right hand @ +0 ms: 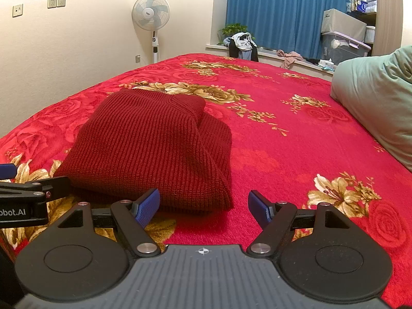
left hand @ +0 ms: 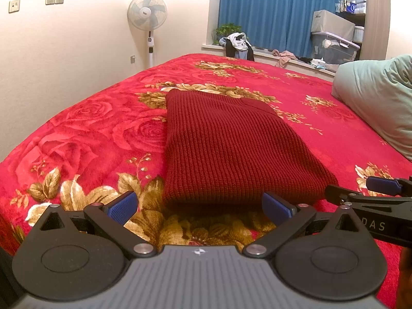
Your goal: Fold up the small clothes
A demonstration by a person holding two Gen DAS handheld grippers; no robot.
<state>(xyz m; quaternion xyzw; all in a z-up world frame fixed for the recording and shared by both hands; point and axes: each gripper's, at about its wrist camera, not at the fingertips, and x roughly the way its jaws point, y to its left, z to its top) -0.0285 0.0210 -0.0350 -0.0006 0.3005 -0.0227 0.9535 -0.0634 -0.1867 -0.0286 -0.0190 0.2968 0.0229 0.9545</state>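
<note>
A dark red knitted garment (left hand: 226,144) lies folded into a long rectangle on the red floral bedspread (left hand: 90,128). My left gripper (left hand: 200,207) is open just short of the garment's near edge, nothing between its blue pads. In the right wrist view the same garment (right hand: 152,146) lies ahead to the left, a folded layer showing on its right side. My right gripper (right hand: 204,207) is open beside the garment's near right corner, holding nothing. The right gripper's tip also shows in the left wrist view at the right edge, and the left gripper's tip shows in the right wrist view at the left edge.
A pale green pillow (right hand: 376,97) lies on the bed's right side. A standing fan (left hand: 148,20) is by the far wall. A windowsill with piled clothes (left hand: 238,43), a plant, blue curtains (left hand: 278,10) and storage boxes (left hand: 334,43) lies beyond the bed.
</note>
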